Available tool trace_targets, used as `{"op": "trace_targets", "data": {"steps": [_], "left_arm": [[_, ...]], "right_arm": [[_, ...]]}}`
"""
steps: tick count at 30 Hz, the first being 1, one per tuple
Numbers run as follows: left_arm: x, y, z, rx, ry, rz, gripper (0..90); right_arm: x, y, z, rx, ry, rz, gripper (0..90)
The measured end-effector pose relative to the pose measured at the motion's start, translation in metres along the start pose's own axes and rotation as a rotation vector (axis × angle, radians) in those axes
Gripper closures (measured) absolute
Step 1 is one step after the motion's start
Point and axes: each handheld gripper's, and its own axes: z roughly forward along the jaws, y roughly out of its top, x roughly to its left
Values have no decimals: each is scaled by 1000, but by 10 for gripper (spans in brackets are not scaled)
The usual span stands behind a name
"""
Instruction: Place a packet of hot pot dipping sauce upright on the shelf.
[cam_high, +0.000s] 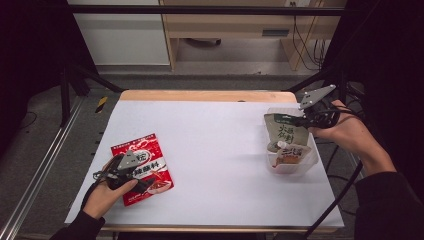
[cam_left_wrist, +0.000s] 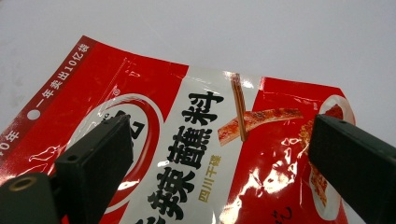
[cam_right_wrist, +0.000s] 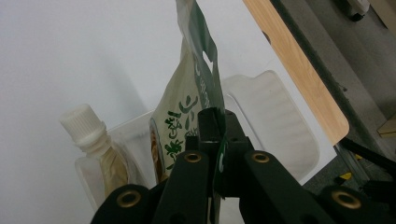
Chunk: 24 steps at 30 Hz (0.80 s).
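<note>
A red seasoning packet (cam_high: 143, 167) (cam_left_wrist: 196, 154) with white and black lettering lies flat on the white table sheet (cam_high: 215, 150) at the front left. My left gripper (cam_high: 131, 176) (cam_left_wrist: 219, 154) hovers just over it, open, one jaw over each side of the packet. At the right, a clear plastic tub (cam_high: 310, 157) (cam_right_wrist: 280, 126) holds a green-and-cream pouch (cam_high: 285, 131) (cam_right_wrist: 187, 112) and a spouted pouch with a white cap (cam_high: 280, 146) (cam_right_wrist: 86, 123). My right gripper (cam_high: 306, 119) (cam_right_wrist: 217, 140) is shut on the edge of the green pouch, holding it upright in the tub.
The table's wooden far edge (cam_high: 205, 95) (cam_right_wrist: 299, 70) runs behind the sheet. Dark frame posts (cam_high: 65, 85) stand at both sides, and cables (cam_high: 340, 195) trail off the right edge. Bare white sheet stretches between the two hands.
</note>
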Motion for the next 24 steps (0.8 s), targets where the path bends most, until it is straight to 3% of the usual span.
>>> {"op": "trace_targets", "data": {"steps": [13,16,24], "left_arm": [[0,0,0,2,1,0,65],[0,0,0,1,1,-3,65],[0,0,0,5,0,2,65]], "right_arm": [[5,-19,14,15,28,17,900],[5,-25,14,-21,36,51,900],[6,-39,14,-9,30,86,875]]}}
